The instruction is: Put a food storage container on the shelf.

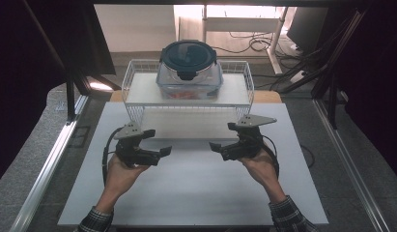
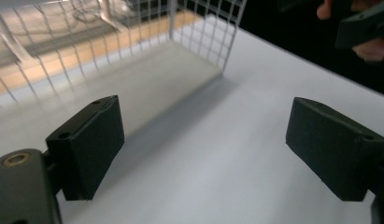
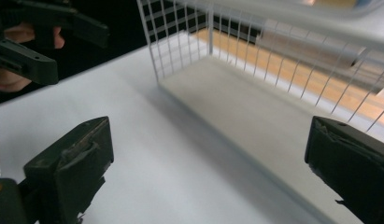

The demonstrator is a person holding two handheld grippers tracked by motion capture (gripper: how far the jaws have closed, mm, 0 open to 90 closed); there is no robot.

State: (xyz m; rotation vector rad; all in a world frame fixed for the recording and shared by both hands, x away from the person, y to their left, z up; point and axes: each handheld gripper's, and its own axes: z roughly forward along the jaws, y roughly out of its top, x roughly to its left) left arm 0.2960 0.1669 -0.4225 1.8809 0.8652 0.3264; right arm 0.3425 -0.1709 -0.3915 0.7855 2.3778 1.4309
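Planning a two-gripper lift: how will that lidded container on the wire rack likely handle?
The container looks like rigid clear plastic, so it should probably stay stiff. With food inside, it may be fairly heavy. Its smooth walls could slip; the clipped lid likely stays on. Sitting on the rack, it might slide if pushed.

Plaid sleeves (image 1: 97,220); each black tool (image 1: 156,145) carries a grey three-cornered plate (image 1: 256,120) and black cable (image 1: 106,157).

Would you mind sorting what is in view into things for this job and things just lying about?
For the job: lidded container, wire rack, left gripper, right gripper.
Lying about: cables on the floor, white board underneath.
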